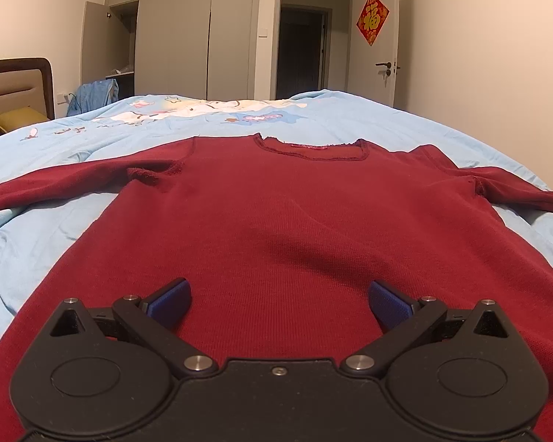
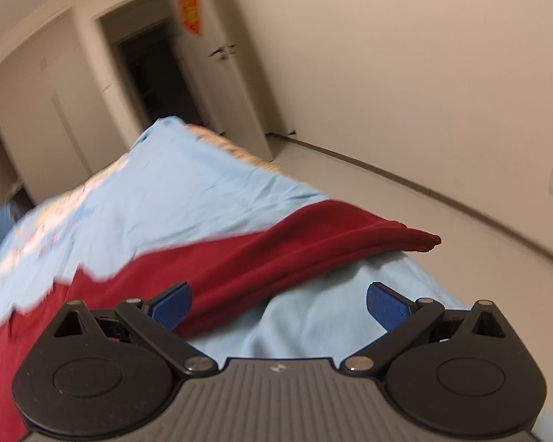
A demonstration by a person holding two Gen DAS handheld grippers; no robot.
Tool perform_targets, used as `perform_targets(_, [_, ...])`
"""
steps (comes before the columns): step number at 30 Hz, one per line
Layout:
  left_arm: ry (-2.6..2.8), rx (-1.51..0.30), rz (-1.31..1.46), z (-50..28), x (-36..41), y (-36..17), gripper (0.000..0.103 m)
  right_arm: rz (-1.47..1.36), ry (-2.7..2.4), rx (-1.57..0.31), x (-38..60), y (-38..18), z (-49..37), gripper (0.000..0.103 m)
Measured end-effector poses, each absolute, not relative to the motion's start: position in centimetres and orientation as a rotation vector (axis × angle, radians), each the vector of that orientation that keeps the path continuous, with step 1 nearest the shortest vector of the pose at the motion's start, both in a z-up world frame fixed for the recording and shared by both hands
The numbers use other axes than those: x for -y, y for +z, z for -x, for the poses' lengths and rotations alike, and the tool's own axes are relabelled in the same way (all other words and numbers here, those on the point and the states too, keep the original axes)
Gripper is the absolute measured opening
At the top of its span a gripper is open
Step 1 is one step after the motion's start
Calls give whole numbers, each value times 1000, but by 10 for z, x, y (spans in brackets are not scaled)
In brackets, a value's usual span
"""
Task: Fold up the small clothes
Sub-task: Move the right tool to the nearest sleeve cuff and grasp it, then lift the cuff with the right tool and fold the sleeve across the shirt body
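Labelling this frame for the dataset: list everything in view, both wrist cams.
long-sleeved top: 1, dark red, flat on the bed, sleeves spread
duvet cover: 1, light blue, cartoon print, over the bed
headboard: 1, brown and beige, far left
wardrobe: 1, grey, one door open
blue garment: 1, beside the wardrobe
room door: 1, white, open
door decoration: 1, red and gold
left gripper: 1, black, blue pads, open above the hem
right gripper: 1, open near the sleeve

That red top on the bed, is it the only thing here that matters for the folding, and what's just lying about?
For the job:
red top
left gripper, open
right gripper, open
blue bedspread it lies on

Just lying about:
blue cloth by the wardrobe
red door decoration
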State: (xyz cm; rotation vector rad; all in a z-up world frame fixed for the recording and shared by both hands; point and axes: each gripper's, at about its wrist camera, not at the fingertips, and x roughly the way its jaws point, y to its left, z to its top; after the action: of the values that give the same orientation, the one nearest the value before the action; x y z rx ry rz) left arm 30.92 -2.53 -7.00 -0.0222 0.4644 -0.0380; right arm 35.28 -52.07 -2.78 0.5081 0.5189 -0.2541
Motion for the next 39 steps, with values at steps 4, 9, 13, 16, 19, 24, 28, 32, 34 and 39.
perform_targets(4, [-35,-462,17,-309,26,-70,103,-669,-315,-504,550,-38,-368,103])
perform_targets(9, [-34,-462,15,-308,27,-70,103,-823,-397,-489,577,-58,-377,95])
perform_targets(13, [-34,-462,15,-308,27,-70,103,-923,-461,-480,591,-79,-385,72])
perform_targets(16, [-34,-462,15,-308,27,-70,103,-960,-482,-457,600,-89,-391,47])
perform_targets(19, [-34,-462,15,-308,27,-70,103,-946,-490,-453,604,-93,-399,24])
perform_targets(24, [-34,-461,16,-308,27,-71,103,-787,-484,-443,585,-69,-403,12])
perform_targets(28, [-37,-469,21,-309,27,-70,103,-488,-463,-420,550,-27,-410,11])
perform_targets(32, [-59,-520,56,-315,21,-59,102,-190,-390,-379,496,16,-421,11])
perform_targets(34, [-74,-535,102,-315,14,-54,102,-61,-328,-344,462,35,-425,11])
perform_targets(39, [-63,-537,184,-310,-1,-40,102,290,-171,-233,360,63,-434,11])
